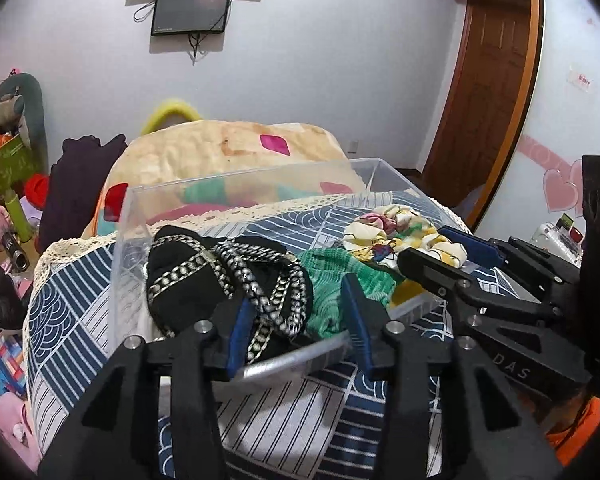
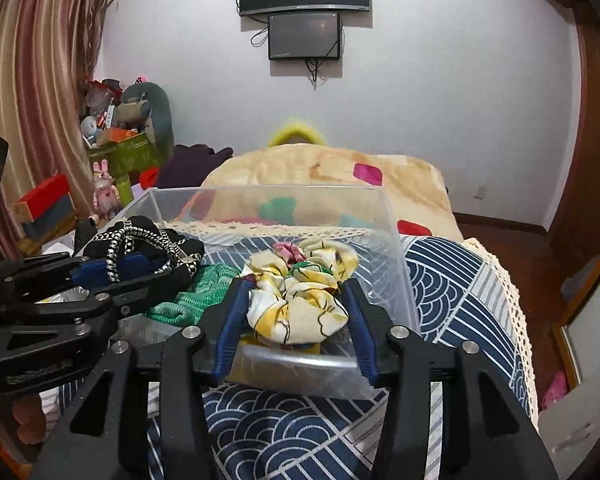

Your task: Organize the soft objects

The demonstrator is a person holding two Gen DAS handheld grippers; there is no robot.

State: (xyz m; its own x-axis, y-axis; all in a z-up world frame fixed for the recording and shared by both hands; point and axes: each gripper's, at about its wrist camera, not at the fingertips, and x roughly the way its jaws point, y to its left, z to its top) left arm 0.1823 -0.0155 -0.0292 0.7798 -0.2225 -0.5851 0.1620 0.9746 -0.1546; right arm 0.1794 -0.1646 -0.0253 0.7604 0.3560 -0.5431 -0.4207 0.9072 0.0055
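Clear box (image 2: 396, 248): one, on the bed cover (image 2: 452, 280).
Soft things inside: three — black banded cloth (image 1: 188, 276), green knit (image 1: 332, 280), floral scrunchie (image 2: 300, 296).
Left gripper (image 1: 296, 320): wide open, around black cloth, grip unclear.
Right gripper (image 2: 296, 320): wide open, pads beside scrunchie.

Your left gripper (image 1: 300, 316) covers the near wall of the clear plastic box (image 1: 236, 184), and its left blue finger hides the lower folds of the black patterned cloth (image 1: 188, 276). Between the fingers you cannot tell whether either pad touches that cloth. The green knit piece (image 1: 328, 280) disappears behind the right finger. From your right gripper (image 2: 296, 320), the floral scrunchie (image 2: 300, 304) sits between the fingers, its underside hidden by the box rim; contact with the pads is unclear. Both gripper bodies run off the bottom edge. Left of the fingers, the shelf clutter (image 2: 116, 136) is too small to identify.
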